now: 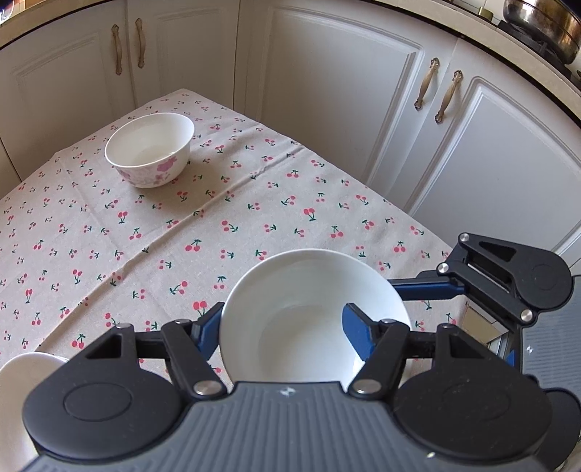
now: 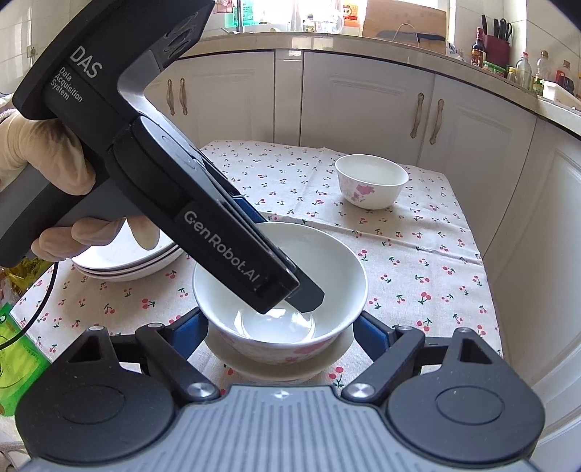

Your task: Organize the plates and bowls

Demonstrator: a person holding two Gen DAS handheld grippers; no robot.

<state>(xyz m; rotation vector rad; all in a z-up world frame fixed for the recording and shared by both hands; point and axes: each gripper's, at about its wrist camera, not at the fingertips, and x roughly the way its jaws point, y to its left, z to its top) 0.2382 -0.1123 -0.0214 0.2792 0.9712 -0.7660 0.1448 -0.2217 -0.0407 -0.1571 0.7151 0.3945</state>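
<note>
A white bowl with pink flowers (image 2: 326,268) stands nested in another dish on the cherry-print tablecloth. My left gripper (image 1: 281,326) straddles its rim, one finger inside and one outside; in the left wrist view the bowl (image 1: 308,297) fills the space between the jaws. In the right wrist view the left gripper's body (image 2: 203,218) reaches down into the bowl. My right gripper (image 2: 279,332) is open, its blue fingers either side of the bowl's base, apart from it. A second flowered bowl (image 1: 150,149) (image 2: 370,179) stands at the table's far side. Stacked white plates (image 2: 123,263) lie left.
White cabinet doors (image 1: 326,90) close off the far side and right of the small table (image 1: 181,232). A counter with bottles and a knife block (image 2: 497,43) runs behind. A green bag (image 2: 14,363) sits at the left edge. A metal pot (image 1: 544,25) is on the stove.
</note>
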